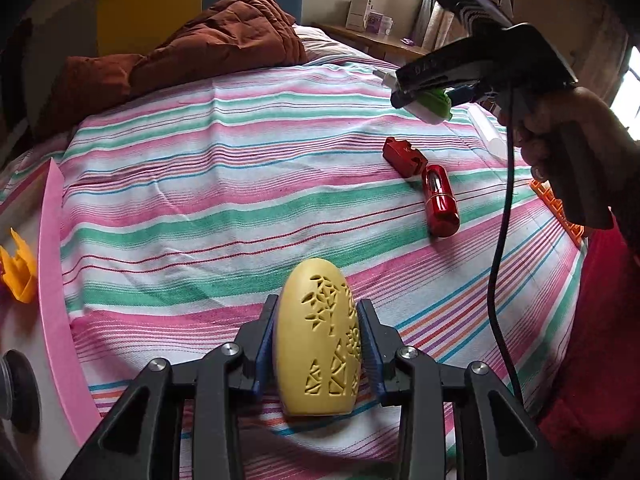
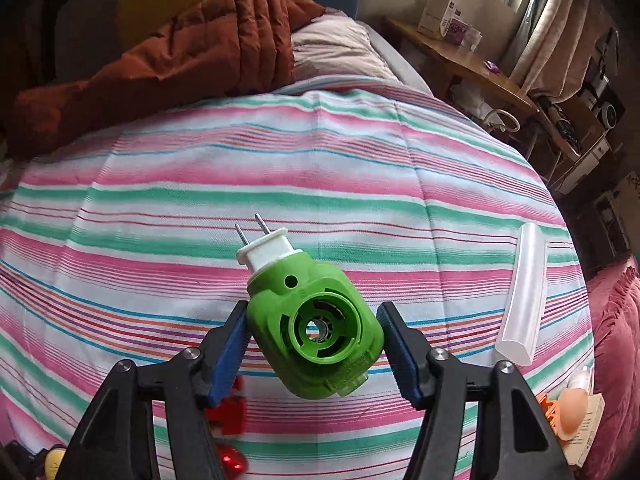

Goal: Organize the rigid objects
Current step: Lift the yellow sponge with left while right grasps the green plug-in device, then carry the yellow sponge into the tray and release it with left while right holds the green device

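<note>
1. Egg (image 1: 320, 340), yellow with cut-out patterns, sits clenched between the blue pads of the left tool (image 1: 318, 344), low over the striped bed (image 1: 200, 184); whether its base touches the sheet I cannot tell.
2. Plug (image 2: 316, 328), green with a white pronged end, is grasped in the right tool (image 2: 316, 340) and held clear above the bed; the left view shows it raised well over the sheet.
3. Both tools being full, the step in hand looks like carrying each item to its place. A pink tray (image 1: 52, 280) edge shows at the left, with an orange piece (image 1: 18, 272) beyond it; that is probably where the egg belongs.
4. Keep the squeeze on the egg steady: it is smooth and rounded, and could slip forward out of the pads if the tool tips down.
5. Lift before swinging left, so the egg clears the tray's rim rather than knocking it.
6. Hold the plug with its prongs pointing away from the sheet so they do not snag the cloth.
7. Mind the red block (image 1: 404, 158) and red cylinder (image 1: 440, 204) lying close together under the right tool's path, and the clear tube (image 2: 520, 292) to its right.
8. Let go only once each item rests on something.
</note>
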{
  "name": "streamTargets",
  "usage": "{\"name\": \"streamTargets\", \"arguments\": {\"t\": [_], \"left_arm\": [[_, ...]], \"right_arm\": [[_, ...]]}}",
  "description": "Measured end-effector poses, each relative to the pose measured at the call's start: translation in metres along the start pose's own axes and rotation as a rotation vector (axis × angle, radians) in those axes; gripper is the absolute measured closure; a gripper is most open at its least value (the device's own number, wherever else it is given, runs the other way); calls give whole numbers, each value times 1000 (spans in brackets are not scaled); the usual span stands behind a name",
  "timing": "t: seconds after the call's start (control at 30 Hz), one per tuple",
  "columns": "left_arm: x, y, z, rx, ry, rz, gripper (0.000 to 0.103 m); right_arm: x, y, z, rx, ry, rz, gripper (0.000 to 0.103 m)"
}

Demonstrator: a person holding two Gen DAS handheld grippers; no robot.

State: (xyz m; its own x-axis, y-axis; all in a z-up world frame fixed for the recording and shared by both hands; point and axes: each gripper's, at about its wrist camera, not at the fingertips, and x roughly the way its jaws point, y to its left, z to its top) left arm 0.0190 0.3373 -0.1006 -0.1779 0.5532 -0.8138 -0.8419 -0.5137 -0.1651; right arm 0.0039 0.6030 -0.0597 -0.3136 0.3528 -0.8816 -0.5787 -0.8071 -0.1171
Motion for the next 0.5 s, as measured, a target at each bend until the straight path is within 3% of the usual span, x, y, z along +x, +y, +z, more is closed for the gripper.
{"name": "streamTargets", "arguments": {"t": [0.13,0.3,0.43,0.5], "left_arm": [[-7,4,-1,-26,16,-9,65],[-25,11,-13,-52,22,-2,65],[-47,16,-21,-62,-5,13,65],[-57,18,-21,-66,-25,16,65]], "right_arm": [[-29,23,-2,23,-46,148,39],[-36,70,-26,6,-22,301,39],[-29,104,-48,-55,17,321,39],[-22,119,-55,-121,42,275,39]]}}
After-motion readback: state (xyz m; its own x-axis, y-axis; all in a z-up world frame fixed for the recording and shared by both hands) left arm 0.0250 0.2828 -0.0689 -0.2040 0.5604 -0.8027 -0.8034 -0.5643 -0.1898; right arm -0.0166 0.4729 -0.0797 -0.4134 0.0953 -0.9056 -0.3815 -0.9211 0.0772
